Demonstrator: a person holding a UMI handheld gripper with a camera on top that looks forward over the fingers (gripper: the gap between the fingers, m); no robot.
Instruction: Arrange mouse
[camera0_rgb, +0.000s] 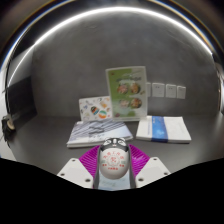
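A white mouse (112, 163) with a red printed pattern and a dark wheel end sits between my gripper's (112, 160) two fingers, its rounded body close to the camera. The purple pads (92, 158) press against both of its sides, so the fingers are shut on it. It appears held above the grey table (50, 135); its underside is hidden.
Ahead on the table lie a stack of booklets (98, 134) and a blue-and-white book (164, 128). A green-edged card (126, 92) and a smaller picture card (94, 109) lean against the grey wall, which has wall sockets (166, 91). A dark object (8, 125) stands at the far left.
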